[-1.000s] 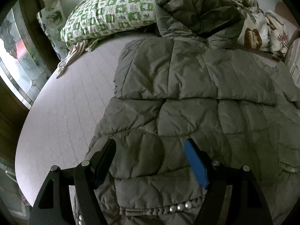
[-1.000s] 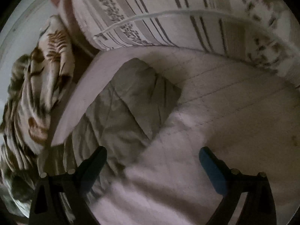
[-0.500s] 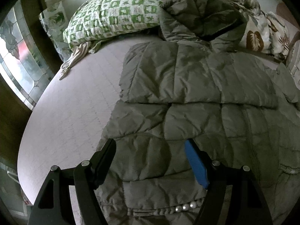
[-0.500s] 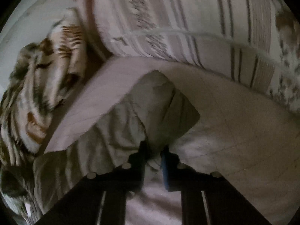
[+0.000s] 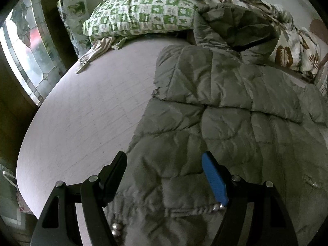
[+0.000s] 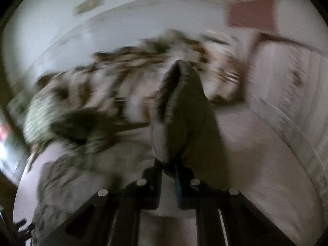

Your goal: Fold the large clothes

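A grey-green quilted jacket [image 5: 215, 110] lies spread on the pale bed [image 5: 86, 119], its hood bunched up near a green checked pillow [image 5: 139, 12] and a leaf-print blanket [image 5: 291, 41]. One sleeve is folded across the body, and a row of snaps shows along the near hem. The left gripper [image 5: 164, 176] hovers over the hem with its fingers [image 5: 214, 179] spread wide, holding nothing. In the blurred right view, the right gripper [image 6: 169, 170] has its fingers pressed together on the jacket's other sleeve [image 6: 180, 110], which stands raised above the bed.
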Motion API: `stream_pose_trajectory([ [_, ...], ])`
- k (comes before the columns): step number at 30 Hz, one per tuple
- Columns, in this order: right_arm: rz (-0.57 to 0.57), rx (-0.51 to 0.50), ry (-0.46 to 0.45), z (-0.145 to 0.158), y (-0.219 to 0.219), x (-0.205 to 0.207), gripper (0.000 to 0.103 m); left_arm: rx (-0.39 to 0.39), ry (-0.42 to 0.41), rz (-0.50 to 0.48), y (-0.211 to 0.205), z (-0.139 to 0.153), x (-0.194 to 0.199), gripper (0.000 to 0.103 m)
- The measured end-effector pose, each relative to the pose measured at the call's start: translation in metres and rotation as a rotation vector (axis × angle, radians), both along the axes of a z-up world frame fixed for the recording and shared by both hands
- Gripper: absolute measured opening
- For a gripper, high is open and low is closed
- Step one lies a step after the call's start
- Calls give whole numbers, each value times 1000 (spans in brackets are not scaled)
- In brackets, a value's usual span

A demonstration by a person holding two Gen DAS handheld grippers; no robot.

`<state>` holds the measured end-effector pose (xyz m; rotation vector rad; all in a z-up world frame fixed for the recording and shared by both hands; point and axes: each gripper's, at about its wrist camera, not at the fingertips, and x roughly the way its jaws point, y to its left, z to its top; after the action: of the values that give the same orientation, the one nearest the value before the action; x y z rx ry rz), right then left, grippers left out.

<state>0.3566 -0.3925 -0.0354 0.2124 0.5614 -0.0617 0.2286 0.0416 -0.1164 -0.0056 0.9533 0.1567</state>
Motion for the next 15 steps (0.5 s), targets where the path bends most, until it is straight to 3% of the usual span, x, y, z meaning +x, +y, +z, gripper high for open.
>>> stream_pose_trajectory([
  [3,144,-33,-22,16,68,2,12,-11,-10,8,11,2,-8,76],
  [7,290,-21,-7,14,143,8,12,-56,-18,44,31,2,-17,76],
  [12,436,53,71,-27,227,19,12,-103,-11,93,54,-1,-24,76],
  [15,504,54,152,-63,270,29,17,-104,-8,113,65,-1,-26,76],
])
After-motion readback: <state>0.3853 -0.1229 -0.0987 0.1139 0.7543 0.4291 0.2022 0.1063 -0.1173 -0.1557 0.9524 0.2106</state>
